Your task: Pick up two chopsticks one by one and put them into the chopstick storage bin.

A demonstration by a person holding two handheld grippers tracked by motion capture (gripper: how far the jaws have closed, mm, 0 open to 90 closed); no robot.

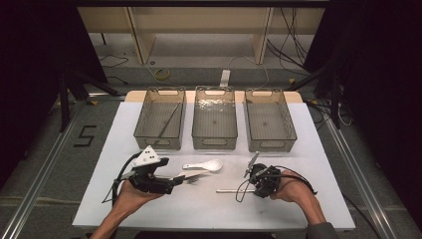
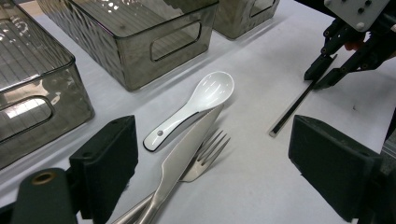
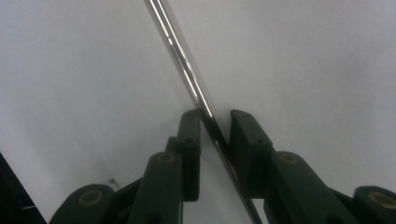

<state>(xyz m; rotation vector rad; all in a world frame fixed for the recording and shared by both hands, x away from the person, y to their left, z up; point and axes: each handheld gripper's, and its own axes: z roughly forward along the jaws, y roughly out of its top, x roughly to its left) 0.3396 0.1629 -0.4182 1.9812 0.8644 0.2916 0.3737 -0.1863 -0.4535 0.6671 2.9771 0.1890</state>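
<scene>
Both grippers were black, jointed frames. The left gripper [image 1: 175,180] carried a grey three-cornered plate [image 1: 147,157] dotted with dark screw heads on its top, and a black cable [image 1: 118,180] looped from its rear. The right gripper [image 3: 215,122] had blocky black pads [image 3: 246,135] on linked arms with brass-coloured pivot pins [image 3: 90,196] near its base.

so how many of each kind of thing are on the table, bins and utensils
bins: 3
chopsticks: 2, one in the left bin, one between the right hand-held gripper's jaws
white spoon: 1
knife: 1
fork: 1
total: 8
</scene>
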